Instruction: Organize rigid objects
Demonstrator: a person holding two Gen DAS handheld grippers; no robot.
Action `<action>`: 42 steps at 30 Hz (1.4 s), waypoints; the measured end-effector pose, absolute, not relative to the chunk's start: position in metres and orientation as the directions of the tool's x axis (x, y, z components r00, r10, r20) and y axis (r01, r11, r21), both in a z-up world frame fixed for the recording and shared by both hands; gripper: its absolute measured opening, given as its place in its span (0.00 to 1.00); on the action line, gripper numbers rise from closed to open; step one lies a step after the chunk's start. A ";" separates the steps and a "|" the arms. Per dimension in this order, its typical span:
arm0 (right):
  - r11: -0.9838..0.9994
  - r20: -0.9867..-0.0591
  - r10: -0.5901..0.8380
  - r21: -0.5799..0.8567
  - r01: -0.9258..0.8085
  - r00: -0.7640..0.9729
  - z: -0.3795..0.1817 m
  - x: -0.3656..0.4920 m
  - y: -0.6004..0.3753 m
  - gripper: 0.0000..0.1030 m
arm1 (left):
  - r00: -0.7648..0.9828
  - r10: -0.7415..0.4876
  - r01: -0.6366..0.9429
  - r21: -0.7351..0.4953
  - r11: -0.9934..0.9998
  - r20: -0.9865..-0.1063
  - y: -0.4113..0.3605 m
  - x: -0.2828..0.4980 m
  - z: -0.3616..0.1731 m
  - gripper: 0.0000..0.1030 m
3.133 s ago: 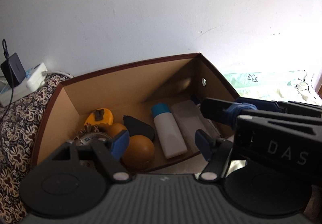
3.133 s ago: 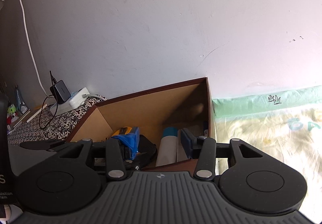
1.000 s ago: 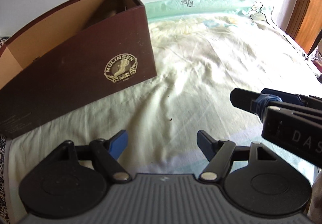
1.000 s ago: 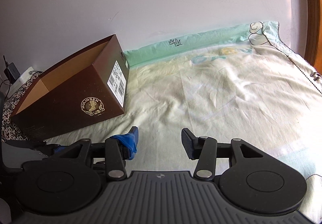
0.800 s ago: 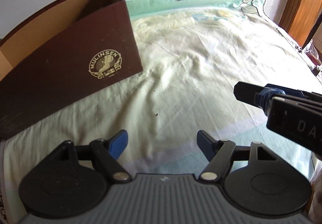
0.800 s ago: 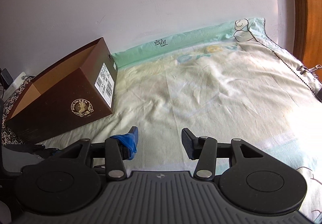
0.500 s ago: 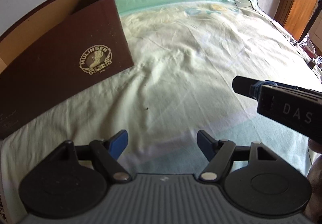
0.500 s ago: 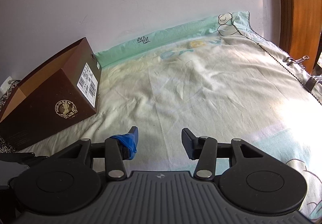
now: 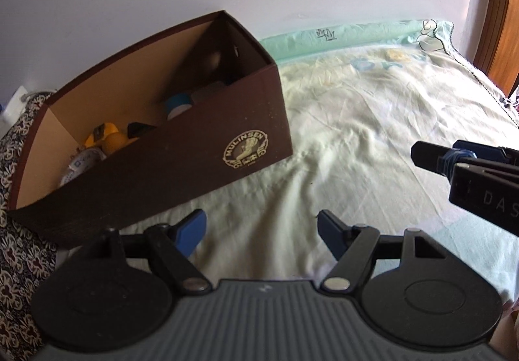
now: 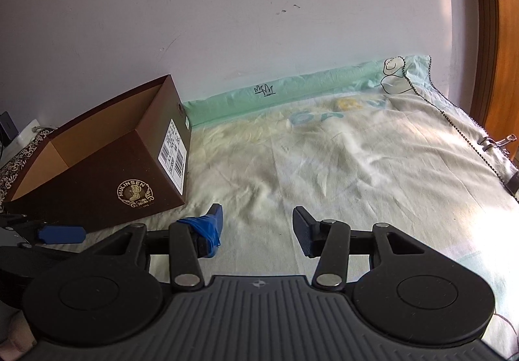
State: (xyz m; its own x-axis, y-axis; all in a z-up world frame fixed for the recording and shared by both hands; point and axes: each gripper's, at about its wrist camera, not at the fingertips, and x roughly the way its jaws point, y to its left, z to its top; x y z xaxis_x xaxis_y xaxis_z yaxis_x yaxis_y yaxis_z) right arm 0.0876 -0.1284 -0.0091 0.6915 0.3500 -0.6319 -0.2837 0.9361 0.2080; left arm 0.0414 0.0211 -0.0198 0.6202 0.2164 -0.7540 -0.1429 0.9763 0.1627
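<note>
While both tongs gape empty, brown box [image 9: 181,163] leftward, bedsheet [image 10: 356,172] wide ahead.

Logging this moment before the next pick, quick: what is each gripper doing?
Left gripper: open, nothing between its fingers.
Right gripper: open, nothing between its fingers.

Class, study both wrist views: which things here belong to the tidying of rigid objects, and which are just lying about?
Part of the job:
- brown box
- yellow object, white bottle with blue cap and the other items inside it
- left gripper, empty
- right gripper, empty

Just lying about:
- bed sheet
- patterned cloth
- metal clip
</note>
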 end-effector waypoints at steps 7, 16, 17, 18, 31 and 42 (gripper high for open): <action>0.915 -0.587 0.399 0.201 -0.350 0.705 0.009 0.093 -0.104 0.31 | 0.640 0.286 -0.184 0.219 0.958 -0.713 0.054 0.035 0.006 0.72; 0.880 -0.543 0.462 0.178 -0.441 0.702 0.030 0.097 -0.062 0.31 | 0.632 0.338 -0.262 0.217 0.940 -0.697 0.109 0.031 0.035 0.72; 0.876 -0.538 0.466 0.172 -0.450 0.702 0.032 0.097 -0.057 0.31 | 0.631 0.350 -0.274 0.222 0.936 -0.693 0.115 0.031 0.038 0.72; 0.874 -0.534 0.470 0.167 -0.457 0.703 0.034 0.097 -0.053 0.31 | 0.629 0.357 -0.282 0.226 0.933 -0.690 0.120 0.031 0.040 0.72; 0.845 -0.505 0.519 0.178 -0.505 0.690 0.050 0.099 -0.001 0.32 | 0.607 0.269 -0.267 0.127 0.955 -0.748 0.153 0.032 0.058 0.74; 0.840 -0.481 0.530 0.186 -0.509 0.698 0.060 0.105 0.020 0.32 | 0.641 0.322 -0.340 0.118 0.933 -0.696 0.176 0.034 0.069 0.74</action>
